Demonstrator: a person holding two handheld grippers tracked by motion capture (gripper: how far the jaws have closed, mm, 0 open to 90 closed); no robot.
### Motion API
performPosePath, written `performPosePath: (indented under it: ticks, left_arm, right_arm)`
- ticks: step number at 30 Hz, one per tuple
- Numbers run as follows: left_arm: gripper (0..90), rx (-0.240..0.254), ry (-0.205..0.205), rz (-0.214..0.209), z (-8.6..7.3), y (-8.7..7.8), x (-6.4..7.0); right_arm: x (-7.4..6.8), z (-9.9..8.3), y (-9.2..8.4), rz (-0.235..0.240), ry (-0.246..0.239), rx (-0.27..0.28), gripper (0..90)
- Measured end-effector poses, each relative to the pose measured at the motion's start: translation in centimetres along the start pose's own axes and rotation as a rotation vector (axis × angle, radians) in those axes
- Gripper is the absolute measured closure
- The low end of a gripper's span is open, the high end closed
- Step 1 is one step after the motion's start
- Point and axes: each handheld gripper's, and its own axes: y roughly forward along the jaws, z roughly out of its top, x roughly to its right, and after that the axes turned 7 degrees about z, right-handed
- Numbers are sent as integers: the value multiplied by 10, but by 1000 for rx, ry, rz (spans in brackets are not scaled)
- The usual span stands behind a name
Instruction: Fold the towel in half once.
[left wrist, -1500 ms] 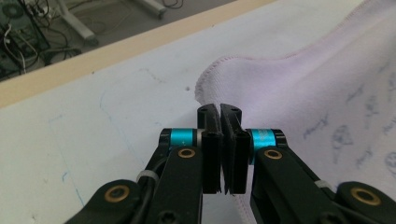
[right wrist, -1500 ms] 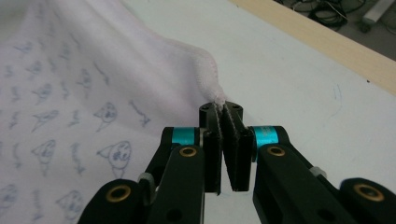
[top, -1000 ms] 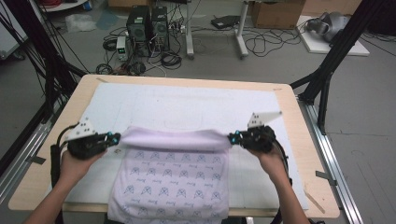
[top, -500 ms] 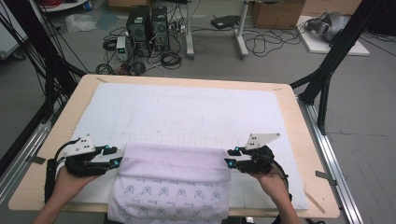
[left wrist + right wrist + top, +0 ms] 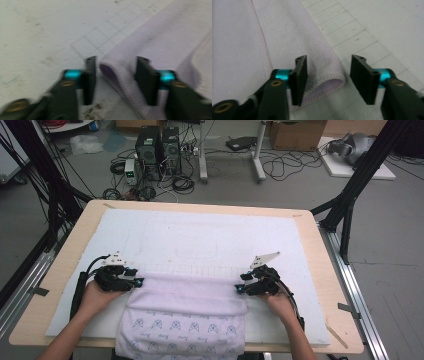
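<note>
Towel (image 5: 185, 312) folded on white mat (image 5: 210, 240), near counter edge, hem overhanging. Your left gripper (image 5: 131, 281) and right gripper (image 5: 243, 285) sit at fold's two ends. Gripper views add detail: left fingers (image 5: 90, 75) just closing, right fingers (image 5: 300, 75) parted, fold corners loose between, unpinched.

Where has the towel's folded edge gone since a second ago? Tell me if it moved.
Yes. The towel's folded edge has come toward the person, away from the table's far rim; both grippers' jaws have just opened off it.
</note>
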Motion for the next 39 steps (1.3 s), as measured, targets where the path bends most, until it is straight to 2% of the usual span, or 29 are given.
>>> performPosePath:
  ticks: [1, 2, 3, 6, 8, 10, 12, 14, 16, 20, 22, 23, 25, 27, 29, 31, 32, 33, 35, 36, 39]
  left_arm:
    - [742, 1, 12, -10, 0, 0, 2]
    - [798, 1, 29, -9, 1, 0, 4]
    - [818, 2, 31, -5, 2, 0, 5]
    - [849, 22, 21, 18, 5, 2, 4]
    - [853, 42, -5, 33, 11, 8, 1]
    - [856, 50, -8, 52, 21, 16, -1]
    - [856, 68, -13, 71, 34, 25, -4]
    - [856, 85, -27, 86, 48, 33, -10]
    - [857, 95, -46, 105, 62, 41, -20]
    - [857, 91, -40, 154, 92, 52, -36]
    - [858, 106, -47, 175, 109, 50, -44]
    - [858, 116, -45, 191, 118, 47, -48]
    - [856, 129, -42, 210, 129, 43, -53]
    - [828, 102, -50, 221, 130, 44, -57]
    - [717, 54, -68, 220, 124, 46, -61]
    - [656, 55, -82, 224, 114, 44, -62]
    - [640, 49, -85, 207, 108, 43, -62]
    - [615, 38, -89, 193, 105, 42, -61]
    - [574, 28, -79, 160, 98, 41, -57]
    - [573, 26, -60, 153, 95, 40, -54]
    - [521, 38, -56, 105, 88, 37, -47]
  right_arm:
    - [1, 0, 0, 45, -4, 4, 713]
    - [0, -1, 0, 61, -2, -1, 766]
    - [-1, 0, 0, 71, -11, -2, 834]
    - [2, 2, -1, 60, -1, -11, 856]
    - [6, 7, -4, 5, -9, -22, 863]
    - [14, 13, -7, -62, -8, -35, 865]
    - [29, 19, -12, -102, 19, -42, 865]
    - [46, 24, -18, -146, 39, -19, 864]
    - [61, 29, -22, -170, 72, 6, 864]
    - [83, 46, -29, -215, 81, 14, 865]
    - [91, 60, -36, -229, 86, 32, 865]
    - [94, 67, -41, -239, 72, 49, 864]
    - [96, 81, -49, -243, 70, 69, 863]
    - [98, 86, -51, -231, 72, 92, 827]
    - [100, 83, -44, -226, 89, 101, 635]
    - [100, 74, -38, -215, 109, 86, 590]
    - [99, 69, -36, -208, 109, 95, 578]
    - [96, 63, -33, -178, 109, 110, 561]
    - [91, 56, -29, -146, 110, 94, 518]
    - [88, 53, -26, -137, 106, 87, 514]
    - [80, 45, -22, -127, 91, 70, 488]
